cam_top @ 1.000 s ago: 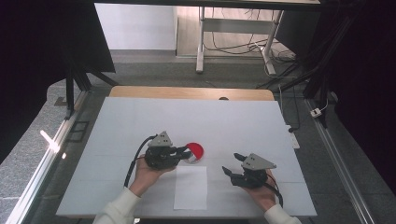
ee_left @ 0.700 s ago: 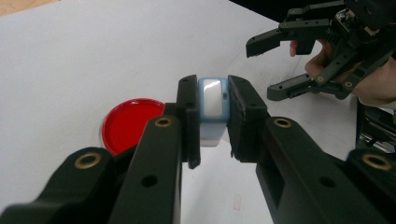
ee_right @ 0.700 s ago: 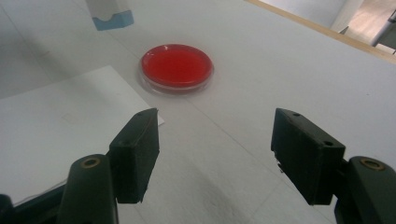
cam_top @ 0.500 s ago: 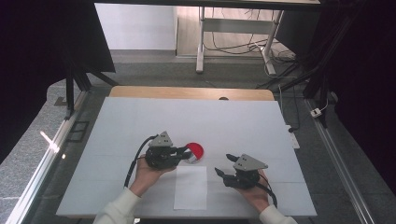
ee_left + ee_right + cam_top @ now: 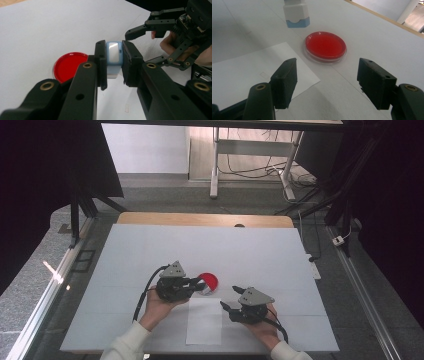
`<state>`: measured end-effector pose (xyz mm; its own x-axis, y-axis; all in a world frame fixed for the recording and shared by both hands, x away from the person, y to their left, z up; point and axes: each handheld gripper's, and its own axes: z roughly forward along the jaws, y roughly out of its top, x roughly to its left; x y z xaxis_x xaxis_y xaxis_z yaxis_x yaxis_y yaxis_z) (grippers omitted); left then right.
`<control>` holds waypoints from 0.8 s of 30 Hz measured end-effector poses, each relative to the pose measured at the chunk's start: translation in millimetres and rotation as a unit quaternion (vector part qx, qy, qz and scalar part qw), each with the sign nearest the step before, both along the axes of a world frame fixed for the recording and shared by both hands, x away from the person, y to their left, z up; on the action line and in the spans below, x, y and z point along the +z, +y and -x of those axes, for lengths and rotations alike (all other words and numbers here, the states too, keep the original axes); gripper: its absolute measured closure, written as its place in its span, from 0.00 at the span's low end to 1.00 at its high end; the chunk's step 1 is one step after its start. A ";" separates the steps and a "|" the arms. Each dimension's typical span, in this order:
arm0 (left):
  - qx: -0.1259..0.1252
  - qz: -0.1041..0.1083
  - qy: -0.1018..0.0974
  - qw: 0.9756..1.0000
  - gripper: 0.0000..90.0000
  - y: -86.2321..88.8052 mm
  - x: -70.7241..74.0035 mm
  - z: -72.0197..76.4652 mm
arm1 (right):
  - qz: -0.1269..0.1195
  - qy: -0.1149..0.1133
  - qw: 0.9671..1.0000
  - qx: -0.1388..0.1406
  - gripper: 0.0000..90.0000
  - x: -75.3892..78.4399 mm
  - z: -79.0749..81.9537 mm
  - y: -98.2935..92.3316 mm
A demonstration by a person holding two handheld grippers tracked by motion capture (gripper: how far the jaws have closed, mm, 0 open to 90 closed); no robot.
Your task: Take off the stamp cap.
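Observation:
My left gripper (image 5: 199, 285) is shut on a small white stamp-like block with a pale blue base (image 5: 114, 53); its two pads clamp the block's sides. The block (image 5: 296, 15) hangs just beside a round red dish (image 5: 209, 281) that lies flat on the white table (image 5: 150, 250). To the right, my right gripper (image 5: 231, 297) stands open with nothing between its jaws. In the right gripper view the jaws (image 5: 329, 75) point at the red dish (image 5: 325, 46), a short way off. A white paper sheet (image 5: 204, 320) lies near the front edge between both hands.
The table's far edge shows a wooden strip (image 5: 200, 218) with a small dark spot (image 5: 239, 225). A white power strip (image 5: 314, 270) sits off the right edge. Behind the table stand another table's legs and cables (image 5: 250, 170).
My right gripper has slid left, closer to the paper and the red dish, jaws still wide. The left gripper and its block have stayed put.

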<state>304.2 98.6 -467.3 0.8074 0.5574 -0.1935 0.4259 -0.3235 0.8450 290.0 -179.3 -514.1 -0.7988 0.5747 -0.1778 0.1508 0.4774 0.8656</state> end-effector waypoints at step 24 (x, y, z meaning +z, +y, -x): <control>0.000 -0.001 0.001 1.000 0.84 -3.3 -2.3 -2.3 | 0.003 -0.012 1.000 0.007 0.37 -1.6 1.9 23.8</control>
